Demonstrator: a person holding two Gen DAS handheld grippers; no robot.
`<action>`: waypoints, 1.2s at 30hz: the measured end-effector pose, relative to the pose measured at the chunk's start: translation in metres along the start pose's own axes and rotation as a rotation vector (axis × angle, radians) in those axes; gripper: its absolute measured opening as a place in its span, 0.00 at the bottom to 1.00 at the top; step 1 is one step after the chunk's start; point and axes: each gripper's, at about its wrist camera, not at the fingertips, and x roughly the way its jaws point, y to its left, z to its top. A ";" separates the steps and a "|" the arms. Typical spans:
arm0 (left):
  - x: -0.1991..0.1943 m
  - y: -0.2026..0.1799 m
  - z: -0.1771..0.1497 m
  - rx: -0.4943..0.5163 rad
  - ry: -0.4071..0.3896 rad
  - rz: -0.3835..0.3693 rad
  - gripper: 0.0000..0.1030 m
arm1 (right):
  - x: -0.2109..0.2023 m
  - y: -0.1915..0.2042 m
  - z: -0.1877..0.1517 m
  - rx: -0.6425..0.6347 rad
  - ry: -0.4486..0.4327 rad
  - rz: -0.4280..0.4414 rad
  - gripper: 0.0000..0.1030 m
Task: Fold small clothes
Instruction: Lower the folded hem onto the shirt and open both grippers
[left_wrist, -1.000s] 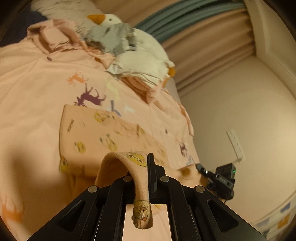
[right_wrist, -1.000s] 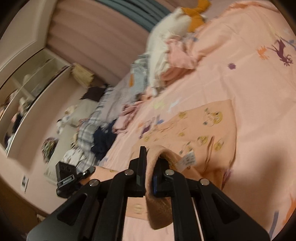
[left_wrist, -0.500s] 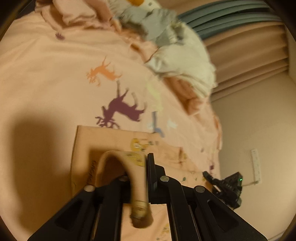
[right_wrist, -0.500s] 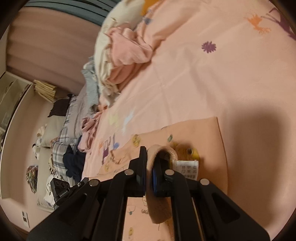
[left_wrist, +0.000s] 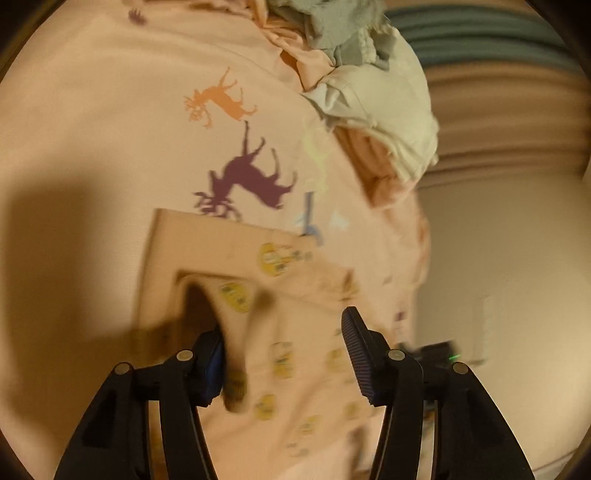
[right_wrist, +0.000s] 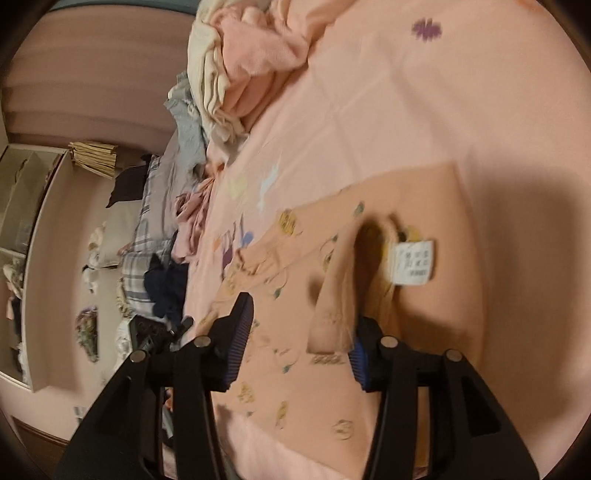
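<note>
A small peach garment (left_wrist: 236, 254) printed with yellow cartoon figures lies folded on the pink bedsheet (left_wrist: 110, 110). My left gripper (left_wrist: 282, 325) hovers low over it and its jaws are opening. A raised fold of the cloth (left_wrist: 231, 295) still leans against the left finger, clear of the other pad. In the right wrist view the same garment (right_wrist: 406, 199) shows a white care label (right_wrist: 413, 263). My right gripper (right_wrist: 303, 314) is also opening, and a loose hem fold (right_wrist: 340, 291) rests against its right finger only.
A pile of cream, grey and pink clothes (left_wrist: 388, 96) sits at the far side of the bed, also seen as a heap (right_wrist: 251, 55). More dark and checked laundry (right_wrist: 166, 280) lines the bed's edge. A black device (left_wrist: 439, 350) stands beyond the edge.
Both grippers came down over the garment, carrying its edge across, then opened; the pinched folds have slipped free and now only lean on one finger each.
</note>
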 end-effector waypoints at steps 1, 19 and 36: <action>0.004 -0.001 0.005 -0.017 -0.003 -0.020 0.53 | 0.004 0.000 0.001 0.017 0.005 0.019 0.47; -0.017 0.032 0.047 -0.231 -0.232 -0.029 0.53 | -0.016 -0.004 0.046 0.130 -0.251 0.108 0.53; -0.034 -0.024 -0.107 0.347 -0.121 0.289 0.53 | -0.073 0.022 -0.109 -0.484 -0.246 -0.408 0.30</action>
